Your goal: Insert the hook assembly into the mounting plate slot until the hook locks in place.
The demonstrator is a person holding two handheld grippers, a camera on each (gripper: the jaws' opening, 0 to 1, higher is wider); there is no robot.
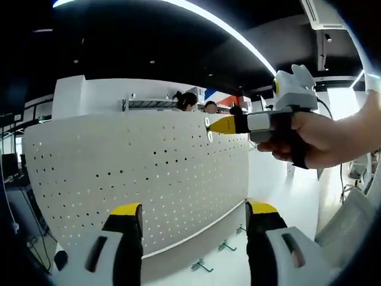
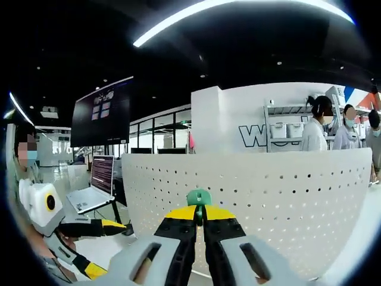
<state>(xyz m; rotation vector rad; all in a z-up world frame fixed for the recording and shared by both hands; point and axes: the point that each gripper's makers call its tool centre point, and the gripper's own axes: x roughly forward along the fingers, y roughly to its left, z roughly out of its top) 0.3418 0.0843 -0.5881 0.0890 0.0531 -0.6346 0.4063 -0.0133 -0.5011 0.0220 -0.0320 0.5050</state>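
The white perforated mounting plate stands upright in front of me, also seen as the plate in the right gripper view. My right gripper is shut on a green hook, held close to the plate's upper part. In the left gripper view, a hand holds that right gripper with its yellow tip at the plate's top right edge. My left gripper is open with nothing between its jaws, low in front of the plate. It appears as the left gripper at the lower left of the right gripper view.
Several loose green hooks lie on the white table at the plate's foot. A laptop and a large dark monitor stand to the left. People stand by shelves behind the plate. A chair is at the right.
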